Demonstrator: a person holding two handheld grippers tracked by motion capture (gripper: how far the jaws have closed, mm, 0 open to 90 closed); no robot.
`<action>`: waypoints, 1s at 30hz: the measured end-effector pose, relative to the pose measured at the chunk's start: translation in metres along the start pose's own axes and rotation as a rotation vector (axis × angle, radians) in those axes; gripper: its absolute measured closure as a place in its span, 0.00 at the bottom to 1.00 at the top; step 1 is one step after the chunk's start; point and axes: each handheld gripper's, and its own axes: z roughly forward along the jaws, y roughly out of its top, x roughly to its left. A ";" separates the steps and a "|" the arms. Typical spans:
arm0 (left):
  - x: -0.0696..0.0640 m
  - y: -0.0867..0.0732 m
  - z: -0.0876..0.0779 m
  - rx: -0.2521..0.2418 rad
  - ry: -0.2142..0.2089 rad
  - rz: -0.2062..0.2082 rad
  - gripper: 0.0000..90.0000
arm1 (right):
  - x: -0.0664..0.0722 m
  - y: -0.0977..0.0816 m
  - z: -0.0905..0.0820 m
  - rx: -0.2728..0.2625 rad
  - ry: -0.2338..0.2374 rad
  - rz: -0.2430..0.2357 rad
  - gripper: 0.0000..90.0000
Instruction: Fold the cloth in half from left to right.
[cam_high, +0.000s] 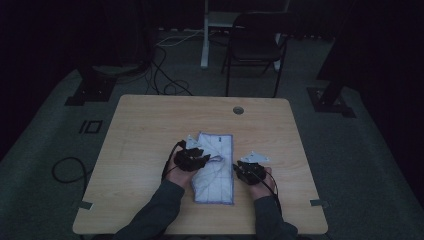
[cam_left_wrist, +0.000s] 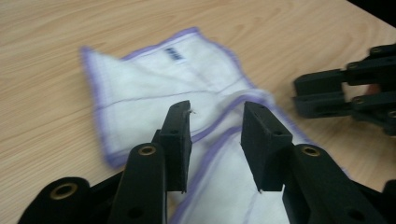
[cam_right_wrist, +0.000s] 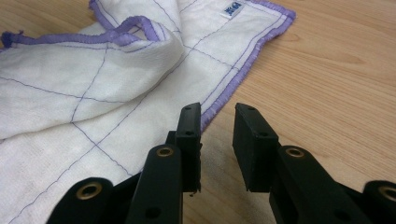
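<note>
White cloth with purple hem and thin grid lines (cam_left_wrist: 154, 88) lay partly folded on the wooden table (cam_high: 150, 120). I saw left gripper (cam_left_wrist: 215, 126) jaws apart above a raised fold, clamping nothing. Right gripper (cam_right_wrist: 217, 126) jaws apart too, empty, straddling the hem at the cloth's edge.

cloth (cam_high: 216, 165) on counter (cam_high: 150, 130), centre-front | L claw (cam_high: 192, 159) over cloth's left part | R claw (cam_high: 248, 171) just right of cloth | chair (cam_high: 255, 42) behind counter

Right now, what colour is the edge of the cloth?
Purple. The cloth is white with thin purple lines and a purple edge, clearest in the right gripper view.
</note>
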 end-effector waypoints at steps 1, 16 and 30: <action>0.006 -0.005 -0.005 -0.001 0.013 -0.011 0.69 | 0.000 0.000 0.000 0.000 0.000 -0.002 0.81; 0.027 -0.046 -0.009 0.060 0.033 -0.090 0.67 | 0.000 0.000 0.000 0.001 0.002 -0.001 0.80; 0.024 -0.065 -0.004 0.106 -0.014 -0.118 0.85 | 0.000 0.000 -0.001 -0.002 0.002 -0.002 0.80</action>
